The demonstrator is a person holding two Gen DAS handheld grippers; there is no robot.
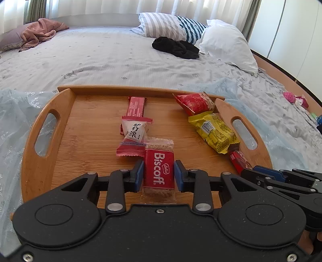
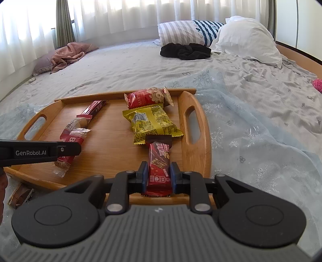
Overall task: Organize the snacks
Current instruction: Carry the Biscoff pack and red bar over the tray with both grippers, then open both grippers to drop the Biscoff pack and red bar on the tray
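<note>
Bed with grey patterned sheet (image 1: 104, 58). Striped pillow (image 1: 171, 25) beside white pillow (image 1: 225, 43), black garment (image 1: 175, 47) lying against both. Pink cloth (image 1: 40, 33) far left. Sheer blue fabric (image 2: 251, 141) nearby. White curtains (image 2: 120, 14) behind.

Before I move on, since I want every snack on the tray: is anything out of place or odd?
Yes. A brown wrapper lies on the bed cover beside the wooden tray, near its front left corner in the right wrist view, not on it. It looks crumpled; whether it is empty cannot be told. Nothing looks spilled.
</note>
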